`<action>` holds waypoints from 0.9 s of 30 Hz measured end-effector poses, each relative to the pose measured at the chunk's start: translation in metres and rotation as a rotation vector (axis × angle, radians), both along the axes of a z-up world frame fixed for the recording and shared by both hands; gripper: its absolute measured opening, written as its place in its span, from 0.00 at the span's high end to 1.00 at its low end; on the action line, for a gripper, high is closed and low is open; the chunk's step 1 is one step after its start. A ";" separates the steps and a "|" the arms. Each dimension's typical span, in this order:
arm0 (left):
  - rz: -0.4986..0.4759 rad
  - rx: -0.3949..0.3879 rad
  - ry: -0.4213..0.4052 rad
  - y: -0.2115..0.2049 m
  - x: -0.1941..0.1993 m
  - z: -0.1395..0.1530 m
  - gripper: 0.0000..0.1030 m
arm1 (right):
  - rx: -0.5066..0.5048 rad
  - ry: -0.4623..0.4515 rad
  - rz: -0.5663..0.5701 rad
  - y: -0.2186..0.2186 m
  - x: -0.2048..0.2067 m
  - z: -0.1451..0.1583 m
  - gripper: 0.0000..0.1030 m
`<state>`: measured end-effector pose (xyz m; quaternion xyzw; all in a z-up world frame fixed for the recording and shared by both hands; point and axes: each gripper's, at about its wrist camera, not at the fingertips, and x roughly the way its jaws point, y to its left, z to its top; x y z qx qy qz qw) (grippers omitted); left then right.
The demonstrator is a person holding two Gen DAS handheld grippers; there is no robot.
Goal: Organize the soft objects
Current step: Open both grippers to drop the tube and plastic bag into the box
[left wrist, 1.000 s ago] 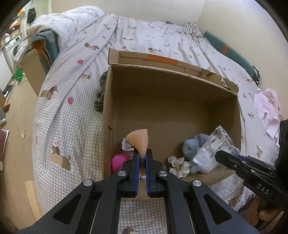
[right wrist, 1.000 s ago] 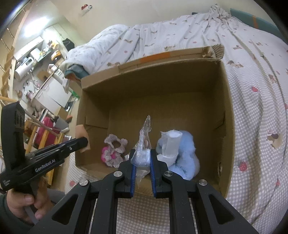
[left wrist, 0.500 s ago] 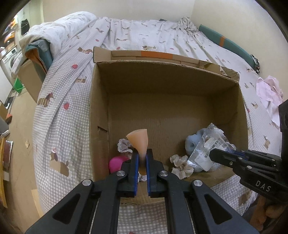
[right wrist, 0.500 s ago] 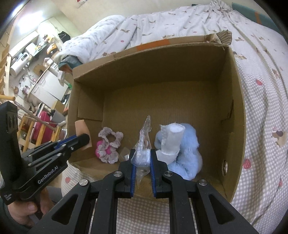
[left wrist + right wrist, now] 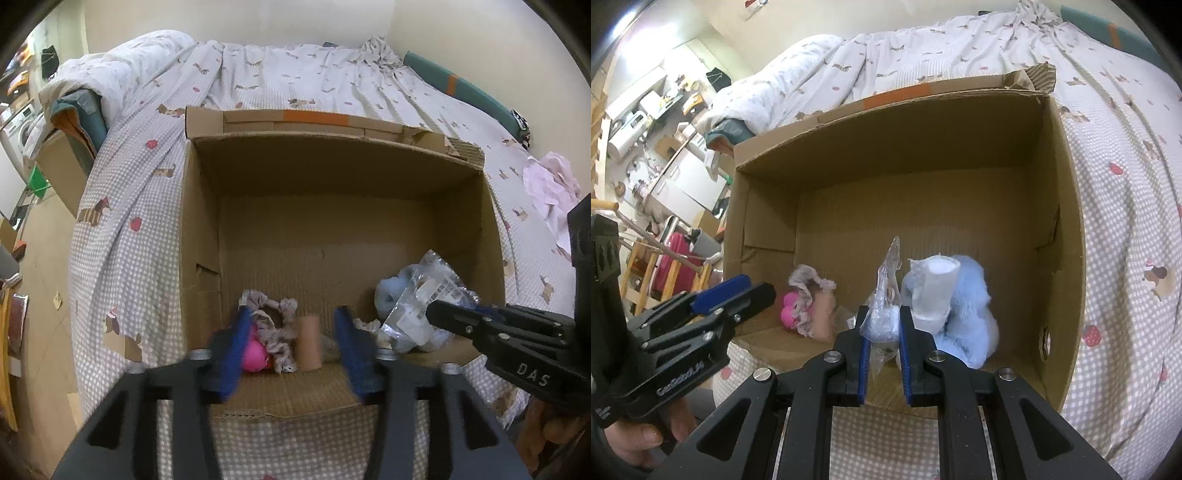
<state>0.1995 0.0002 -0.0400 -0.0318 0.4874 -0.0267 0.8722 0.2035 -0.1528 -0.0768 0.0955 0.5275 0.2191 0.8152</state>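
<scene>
An open cardboard box [image 5: 332, 173] [image 5: 1063, 206] stands on the bed. My left gripper [image 5: 291, 343] is open over its near edge, and the peach soft piece [image 5: 309, 347] [image 5: 824, 314] lies free in the box between the jaws. Beside it lie a pink ball [image 5: 255, 354] [image 5: 790, 314] and a grey scrunchie [image 5: 271, 314] [image 5: 809, 280]. My right gripper [image 5: 882, 325] is shut on a clear plastic bag [image 5: 886, 295] [image 5: 421, 299] over the box's near right part. A light blue plush [image 5: 967, 302] [image 5: 391, 291] with a white roll [image 5: 936, 291] lies behind it.
The box sits on a checked bedspread [image 5: 122, 236] [image 5: 1126, 221] with dog prints. A pink cloth [image 5: 554, 188] lies on the bed at the right. A bundled duvet [image 5: 110, 74] lies at the head. Floor and furniture [image 5: 646, 147] are to the left.
My left gripper has opened and let the peach piece drop into the box by the pink ball. Both grippers moved nearer the box. The right gripper still holds the bag.
</scene>
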 end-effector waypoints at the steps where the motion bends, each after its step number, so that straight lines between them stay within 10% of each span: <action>1: 0.008 0.003 -0.012 0.000 -0.001 0.002 0.42 | -0.001 0.001 -0.001 0.000 0.000 -0.001 0.85; 11: 0.050 0.011 -0.063 0.011 -0.005 0.016 0.40 | 0.023 0.006 -0.026 -0.003 0.002 0.001 0.81; 14: 0.076 0.017 -0.083 0.016 -0.009 0.022 0.40 | 0.040 -0.011 -0.049 -0.007 0.001 0.007 0.68; 17: 0.099 0.026 -0.113 0.021 -0.015 0.030 0.40 | 0.043 -0.052 -0.071 -0.011 -0.003 0.018 0.32; 27: 0.125 0.040 -0.220 0.032 -0.045 0.061 0.25 | 0.064 -0.240 -0.119 -0.025 -0.036 0.067 0.10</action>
